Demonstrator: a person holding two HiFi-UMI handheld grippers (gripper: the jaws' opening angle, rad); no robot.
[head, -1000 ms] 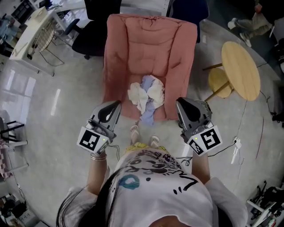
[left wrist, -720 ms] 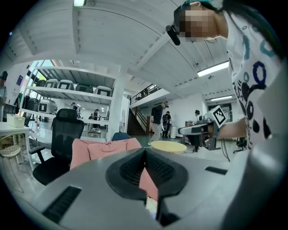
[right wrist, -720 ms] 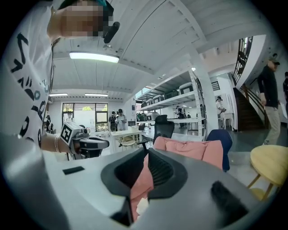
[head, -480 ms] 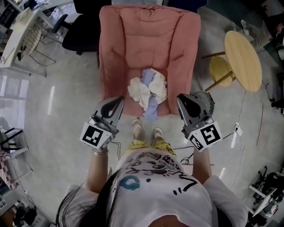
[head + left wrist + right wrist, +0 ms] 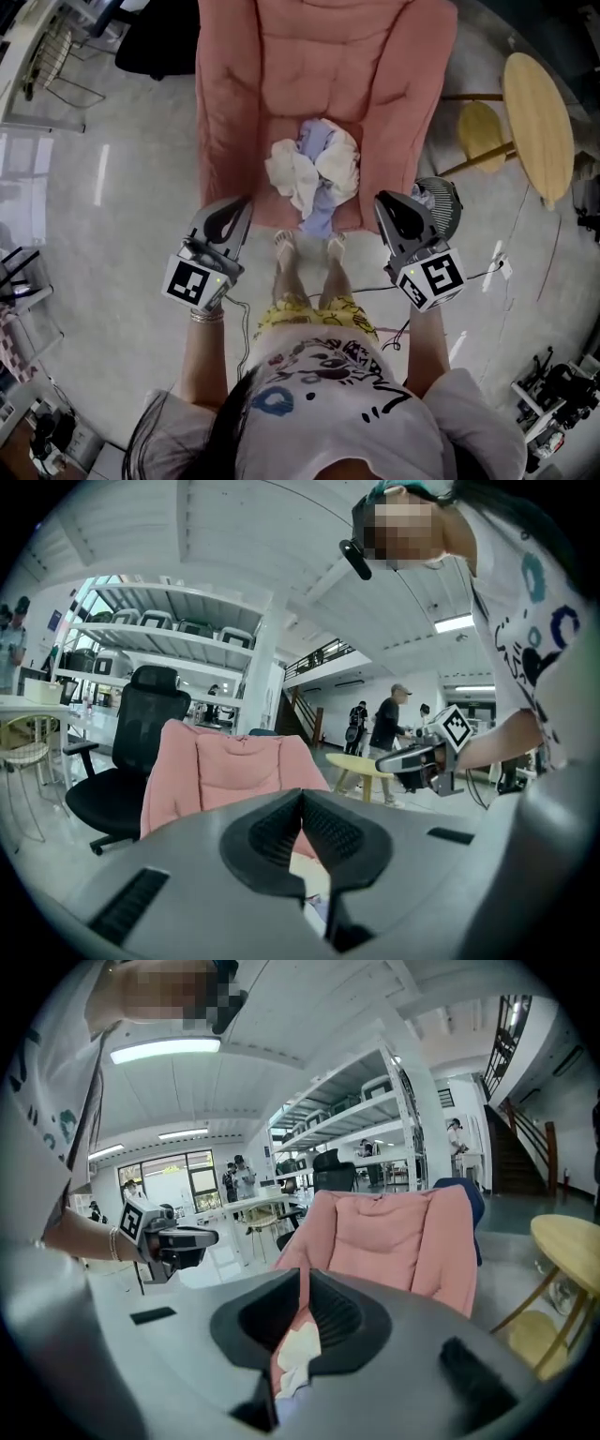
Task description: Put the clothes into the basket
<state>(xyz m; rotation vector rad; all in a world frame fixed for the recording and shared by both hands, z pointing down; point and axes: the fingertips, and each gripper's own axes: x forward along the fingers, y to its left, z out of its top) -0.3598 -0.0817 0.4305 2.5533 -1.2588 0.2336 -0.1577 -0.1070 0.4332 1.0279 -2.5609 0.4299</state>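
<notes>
Both jaw pairs are shut and empty; clothes [image 5: 314, 173] lie 2 o'clock of left gripper [image 5: 242, 202], 10 o'clock of right gripper [image 5: 382, 202], equally near.

Pink chair [image 5: 319, 56] runs off the top edge, backrest cut short. In the right gripper view the clothes [image 5: 298, 1352] are just a pale sliver, the rest behind the jaws. Grey round thing [image 5: 448, 206] sits half hidden behind the right gripper [image 5: 386, 202]; can't tell what it is.
</notes>
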